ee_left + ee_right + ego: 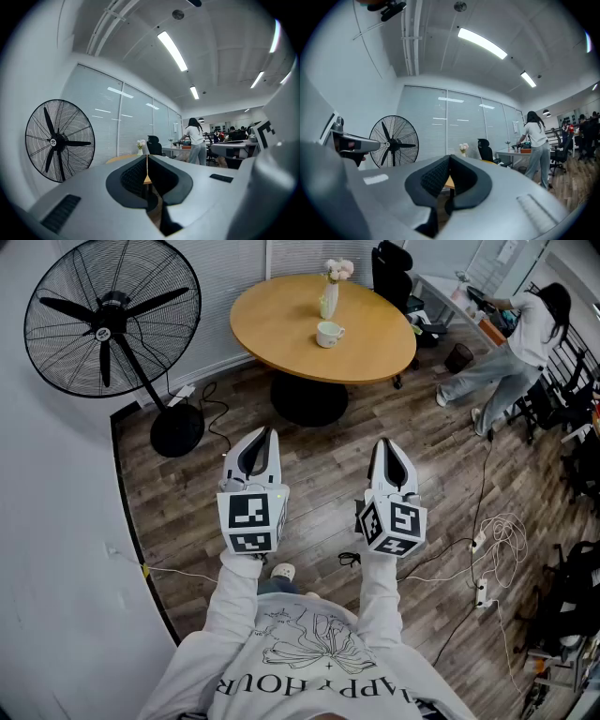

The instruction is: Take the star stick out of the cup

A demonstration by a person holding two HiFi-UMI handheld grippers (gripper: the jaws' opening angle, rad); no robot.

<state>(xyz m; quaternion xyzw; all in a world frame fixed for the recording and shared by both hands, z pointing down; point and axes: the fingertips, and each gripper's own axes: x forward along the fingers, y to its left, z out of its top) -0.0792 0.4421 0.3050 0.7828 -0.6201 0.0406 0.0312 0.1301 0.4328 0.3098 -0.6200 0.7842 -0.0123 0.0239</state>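
A white cup (330, 334) stands on the round wooden table (281, 324) far ahead of me, next to a pale vase of pink flowers (329, 292). At this distance I can make out no star stick in the cup. My left gripper (270, 431) and right gripper (384, 442) hover side by side over the wooden floor, well short of the table. Both are shut with nothing between the jaws. In the left gripper view the left gripper (146, 157) points toward the flowers (140, 144). In the right gripper view the right gripper (450, 157) does the same.
A big black floor fan (112, 320) stands at the left by the wall. A person (525, 334) bends over a desk at the far right. Cables and power strips (497, 531) lie on the floor to my right. A black chair (392, 273) sits behind the table.
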